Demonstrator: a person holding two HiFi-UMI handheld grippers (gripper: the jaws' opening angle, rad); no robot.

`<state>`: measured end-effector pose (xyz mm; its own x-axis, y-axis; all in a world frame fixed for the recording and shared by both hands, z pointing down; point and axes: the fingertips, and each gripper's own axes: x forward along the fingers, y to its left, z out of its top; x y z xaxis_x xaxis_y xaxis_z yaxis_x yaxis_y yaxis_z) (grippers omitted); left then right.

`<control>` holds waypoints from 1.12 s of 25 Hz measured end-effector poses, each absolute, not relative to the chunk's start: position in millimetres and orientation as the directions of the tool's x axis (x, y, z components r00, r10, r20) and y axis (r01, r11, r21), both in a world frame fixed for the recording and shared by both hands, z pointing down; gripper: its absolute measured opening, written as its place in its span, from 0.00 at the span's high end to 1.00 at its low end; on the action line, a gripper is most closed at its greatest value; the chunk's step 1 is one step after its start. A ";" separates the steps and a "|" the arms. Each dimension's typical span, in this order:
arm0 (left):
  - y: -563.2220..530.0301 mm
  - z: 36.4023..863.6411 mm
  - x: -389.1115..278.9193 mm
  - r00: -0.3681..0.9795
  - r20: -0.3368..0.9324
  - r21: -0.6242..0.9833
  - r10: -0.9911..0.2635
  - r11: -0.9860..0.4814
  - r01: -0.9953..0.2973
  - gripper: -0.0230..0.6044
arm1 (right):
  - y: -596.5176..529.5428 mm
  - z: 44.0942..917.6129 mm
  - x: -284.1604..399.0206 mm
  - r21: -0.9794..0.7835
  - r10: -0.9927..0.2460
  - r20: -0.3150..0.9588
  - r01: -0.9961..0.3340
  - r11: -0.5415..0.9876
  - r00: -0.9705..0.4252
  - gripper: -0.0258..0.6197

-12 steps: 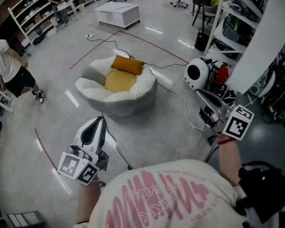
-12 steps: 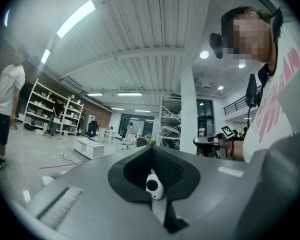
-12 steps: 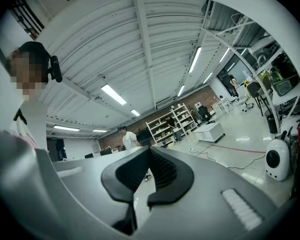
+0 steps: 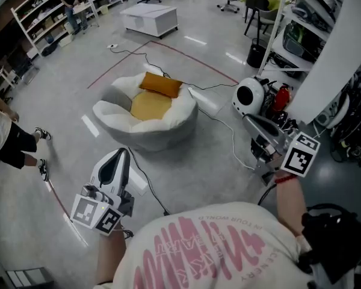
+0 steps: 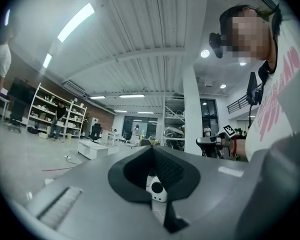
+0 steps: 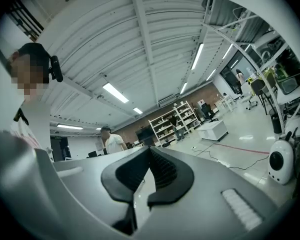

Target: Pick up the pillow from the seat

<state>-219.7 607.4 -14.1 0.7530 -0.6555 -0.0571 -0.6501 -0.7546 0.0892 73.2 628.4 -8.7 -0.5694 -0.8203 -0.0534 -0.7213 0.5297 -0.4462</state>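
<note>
The orange pillow [image 4: 161,84] lies on the white seat [image 4: 117,110], well ahead of both claws. The left claw [image 4: 124,154] and right claw [image 4: 251,119] are pressed together, pinching nothing. A person [image 4: 12,140] stands left of the left claw.

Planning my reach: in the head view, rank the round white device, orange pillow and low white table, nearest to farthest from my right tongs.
1. Round white device, just ahead of the right tongs.
2. Orange pillow, on the seat, left.
3. Low white table, far back left.
</note>
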 end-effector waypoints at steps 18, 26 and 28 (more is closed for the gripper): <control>463.0 -4.7 -227.1 0.750 -0.057 0.096 -0.659 -0.751 -0.653 0.94 | 515.5 -16.1 92.6 -0.468 -0.841 -0.205 -0.705 0.533 -0.500 0.88; 329.5 -20.8 -229.6 0.802 -0.024 0.075 -0.596 -0.801 -0.593 0.94 | 388.1 -25.2 74.1 -0.417 -0.863 -0.144 -0.761 0.496 -0.484 0.88; 300.0 -22.1 -235.2 0.806 -0.020 0.065 -0.592 -0.805 -0.590 0.94 | 359.4 -26.2 68.0 -0.406 -0.866 -0.143 -0.770 0.492 -0.479 0.88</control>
<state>-235.2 300.0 -22.1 0.8056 -0.5922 -0.0203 -0.5900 -0.8048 0.0649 68.0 359.4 -26.2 -0.4786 -0.8663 -0.1430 -0.7697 0.4923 -0.4064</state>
